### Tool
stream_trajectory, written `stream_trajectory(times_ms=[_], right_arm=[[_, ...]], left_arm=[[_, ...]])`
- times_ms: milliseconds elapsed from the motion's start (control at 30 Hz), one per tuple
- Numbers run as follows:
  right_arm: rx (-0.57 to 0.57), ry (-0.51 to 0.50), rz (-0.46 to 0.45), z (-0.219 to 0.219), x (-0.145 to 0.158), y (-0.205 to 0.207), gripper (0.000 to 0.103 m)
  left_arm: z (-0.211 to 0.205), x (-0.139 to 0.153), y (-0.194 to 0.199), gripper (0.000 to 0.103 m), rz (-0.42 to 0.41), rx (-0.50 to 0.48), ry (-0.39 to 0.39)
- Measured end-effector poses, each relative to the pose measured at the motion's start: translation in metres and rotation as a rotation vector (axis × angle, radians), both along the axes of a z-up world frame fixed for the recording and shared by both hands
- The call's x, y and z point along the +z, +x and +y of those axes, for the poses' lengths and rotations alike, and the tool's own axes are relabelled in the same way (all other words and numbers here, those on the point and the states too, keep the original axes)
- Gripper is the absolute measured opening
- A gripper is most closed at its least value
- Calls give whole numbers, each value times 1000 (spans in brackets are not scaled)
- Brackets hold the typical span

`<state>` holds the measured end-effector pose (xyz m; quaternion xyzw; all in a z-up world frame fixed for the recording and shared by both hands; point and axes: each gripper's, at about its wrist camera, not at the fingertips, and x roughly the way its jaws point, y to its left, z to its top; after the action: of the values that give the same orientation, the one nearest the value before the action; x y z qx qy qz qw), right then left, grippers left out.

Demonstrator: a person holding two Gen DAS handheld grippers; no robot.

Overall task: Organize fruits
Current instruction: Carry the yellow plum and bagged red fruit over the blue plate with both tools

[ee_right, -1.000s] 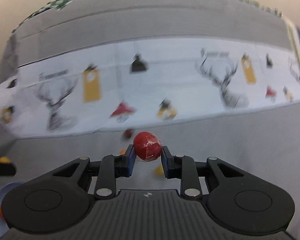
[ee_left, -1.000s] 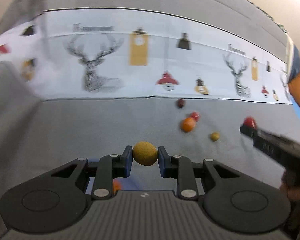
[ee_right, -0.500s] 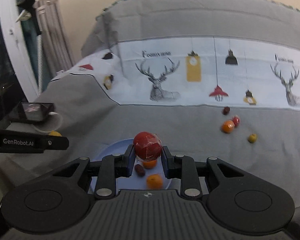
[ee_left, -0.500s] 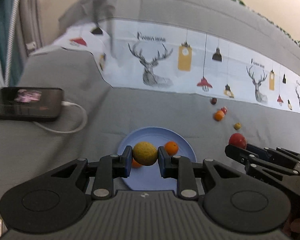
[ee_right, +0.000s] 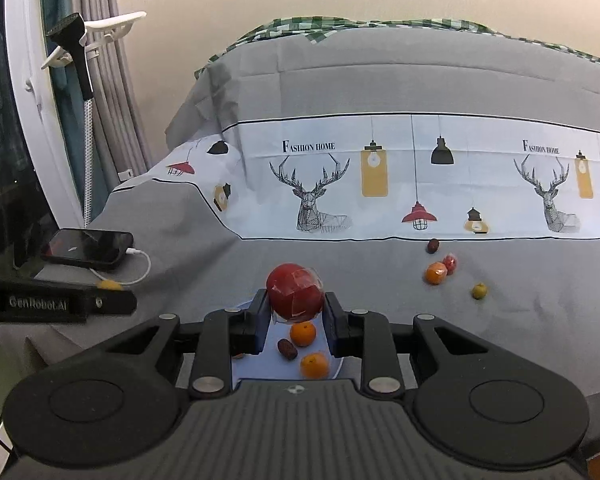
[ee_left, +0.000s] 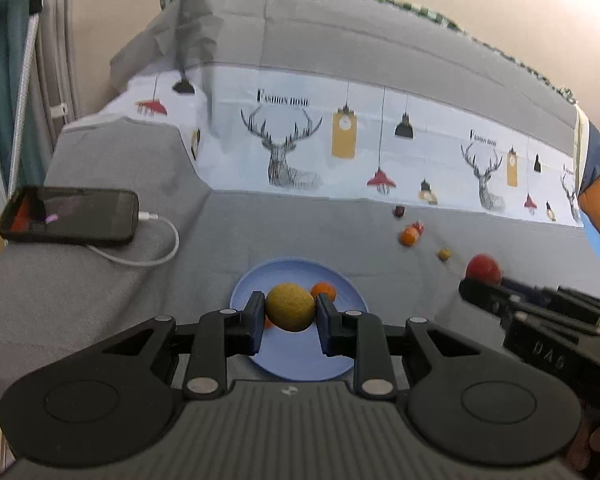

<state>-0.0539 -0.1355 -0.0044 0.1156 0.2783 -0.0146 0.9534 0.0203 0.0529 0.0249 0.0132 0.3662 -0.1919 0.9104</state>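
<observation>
My left gripper (ee_left: 290, 309) is shut on a yellow-green round fruit (ee_left: 290, 306) and holds it above a blue plate (ee_left: 300, 360). An orange (ee_left: 323, 290) lies on that plate. My right gripper (ee_right: 296, 300) is shut on a red wrapped fruit (ee_right: 295, 292) above the same plate (ee_right: 272, 332), which holds two oranges (ee_right: 303, 333) and a dark date (ee_right: 287, 349). The right gripper also shows in the left wrist view at right with the red fruit (ee_left: 483, 267). Loose fruits lie on the grey bed: an orange (ee_right: 436, 273), a small red one (ee_right: 450, 262), a dark one (ee_right: 433, 245), a small green one (ee_right: 479, 290).
A black phone (ee_left: 70, 216) with a white charging cable (ee_left: 156, 256) lies on the bed at left. A printed white sheet band (ee_right: 420, 176) and a grey pillow bank are behind. A window frame and curtain (ee_right: 80, 100) stand at far left.
Both grippers have swung left from the loose fruits to above the blue plate, each still holding its fruit. The phone and plate have come into view.
</observation>
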Motion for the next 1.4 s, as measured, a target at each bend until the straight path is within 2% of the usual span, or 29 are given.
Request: stream_trajectory(times_ms=[133, 267, 400, 667, 967, 1300, 1400], right_arm=[[13, -38, -16, 7, 8, -6, 29], [13, -50, -11, 15, 11, -8, 29], [18, -72, -3, 20, 13, -8, 29], [29, -104, 35, 28, 18, -4, 29], [55, -123, 33, 33, 21, 1, 29], [76, -96, 107, 19, 4, 24, 29], [75, -107, 97, 13, -10, 37, 29]], left_arm=[[8, 2, -12, 30, -16, 17, -42], [9, -5, -15, 30, 16, -10, -30], [15, -7, -13, 30, 6, -6, -29], [24, -2, -10, 30, -29, 4, -85], [30, -5, -6, 30, -27, 15, -85], [1, -12, 22, 30, 30, 7, -71], [-1, -13, 27, 30, 0, 24, -71]])
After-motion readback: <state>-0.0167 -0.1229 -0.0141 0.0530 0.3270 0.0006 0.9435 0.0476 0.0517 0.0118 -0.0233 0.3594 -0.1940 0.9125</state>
